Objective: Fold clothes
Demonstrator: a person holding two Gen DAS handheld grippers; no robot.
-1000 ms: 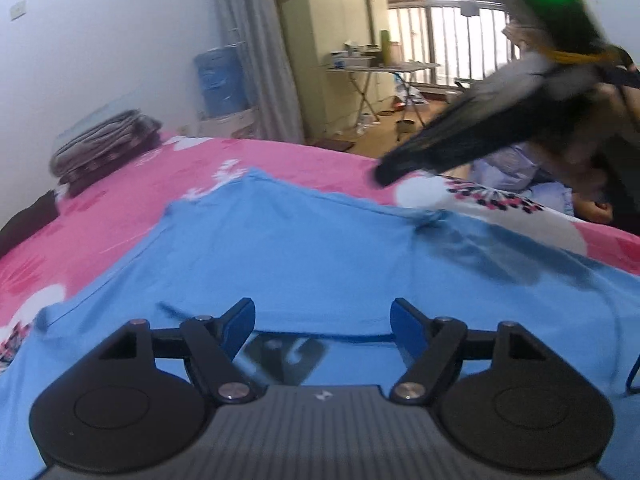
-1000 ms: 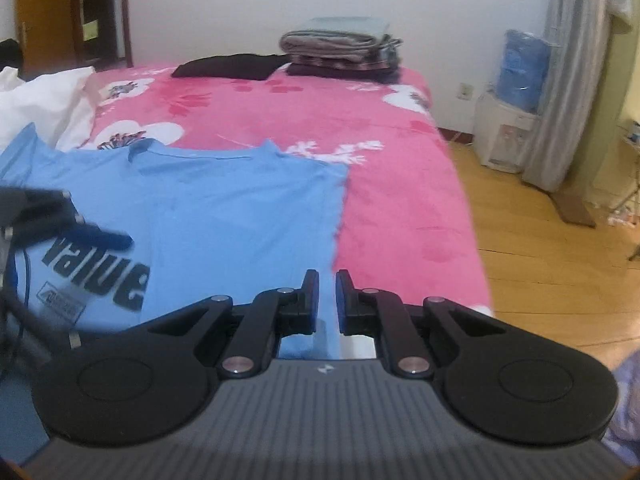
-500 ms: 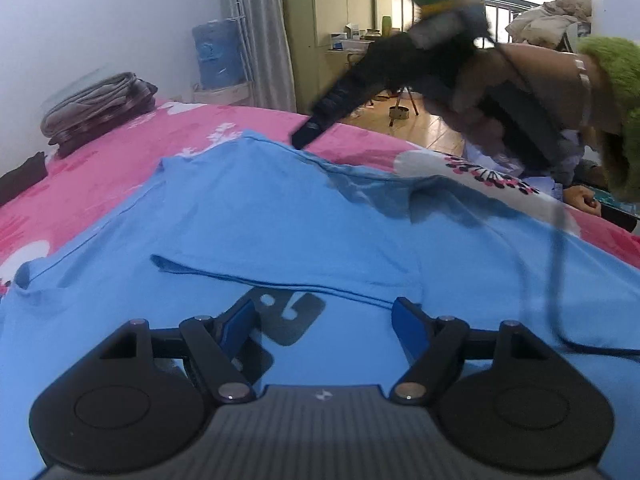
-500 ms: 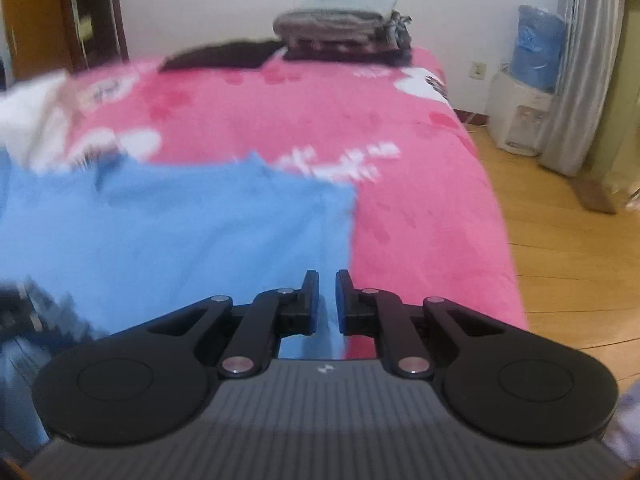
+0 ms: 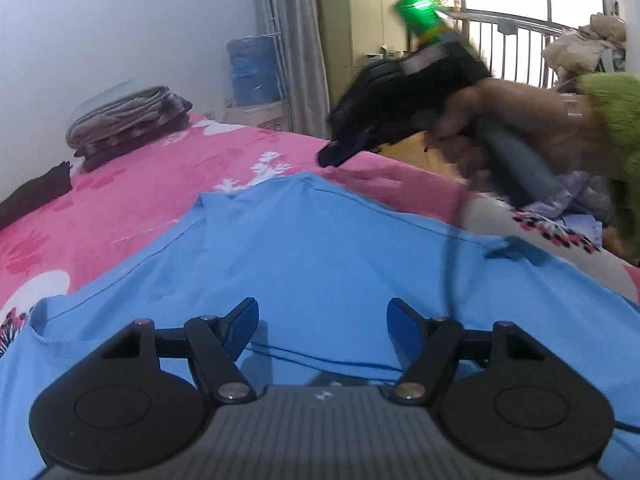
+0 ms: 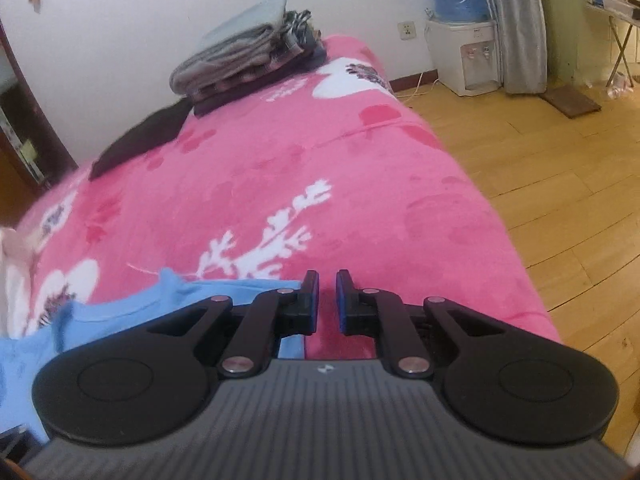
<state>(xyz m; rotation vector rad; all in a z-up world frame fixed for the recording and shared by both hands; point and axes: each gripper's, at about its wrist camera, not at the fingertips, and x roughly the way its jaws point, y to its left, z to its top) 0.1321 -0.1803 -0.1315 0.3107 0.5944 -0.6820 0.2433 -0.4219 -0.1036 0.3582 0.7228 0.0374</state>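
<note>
moved: right gripper (image 6: 327, 300) swung past shirt edge, now over pink blanket (image 6: 320, 168)
shirt (image 5: 320, 264): flat on bed, one flap folded
left gripper (image 5: 322, 322): wide, empty
right: nearly closed, empty
left to do: more folds

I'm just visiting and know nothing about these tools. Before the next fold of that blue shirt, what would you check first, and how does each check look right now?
1. Left tool open over the blue shirt: ok.
2. Right tool holding cloth: not ok, nearly shut on nothing.
3. Shirt lying flat: not ok, its far edge is rumpled.
4. Pink bedspread past the shirt free: ok.
5. Folded stack well away: ok.
6. Near hem position: cannot tell.
</note>
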